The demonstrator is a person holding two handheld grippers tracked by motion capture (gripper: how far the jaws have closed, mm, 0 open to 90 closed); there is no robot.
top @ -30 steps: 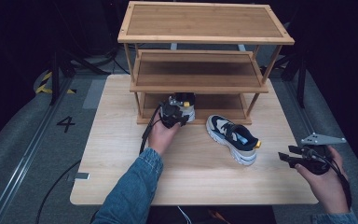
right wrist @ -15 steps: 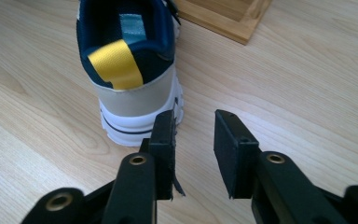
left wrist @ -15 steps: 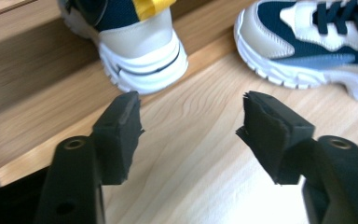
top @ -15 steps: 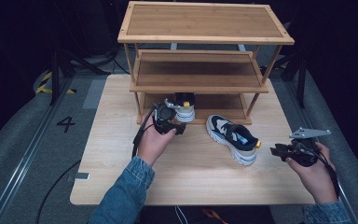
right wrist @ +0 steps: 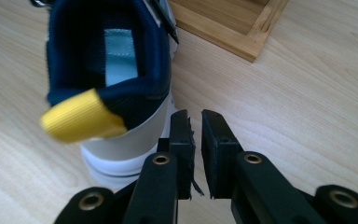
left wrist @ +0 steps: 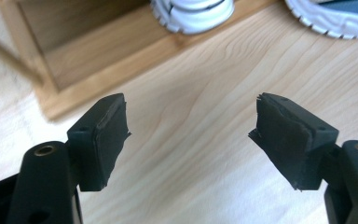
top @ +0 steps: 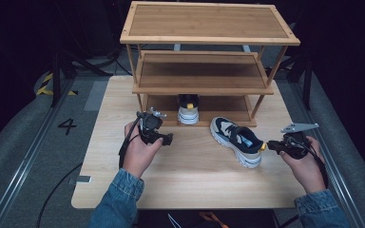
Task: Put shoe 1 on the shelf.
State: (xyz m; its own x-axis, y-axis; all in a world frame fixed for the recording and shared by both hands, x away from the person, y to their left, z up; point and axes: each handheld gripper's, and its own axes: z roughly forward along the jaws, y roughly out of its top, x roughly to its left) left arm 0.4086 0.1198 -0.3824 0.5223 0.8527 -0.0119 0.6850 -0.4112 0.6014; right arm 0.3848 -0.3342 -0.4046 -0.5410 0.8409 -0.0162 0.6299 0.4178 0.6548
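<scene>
The loose sneaker (top: 237, 139) lies on the counter (top: 190, 180) just in front of the wooden rack (top: 204, 80), toe toward the rack; its yellow heel tab (right wrist: 81, 116) sits just beside the right tongs (top: 272, 145), whose jaws have just been closing and now stand almost together with nothing between them. The second sneaker (top: 188, 108) stands on the rack's bottom shelf; the left tongs (top: 164, 139) hover in front of the rack, near that shoe, their jaws having just been opening, spread wide and empty.
</scene>
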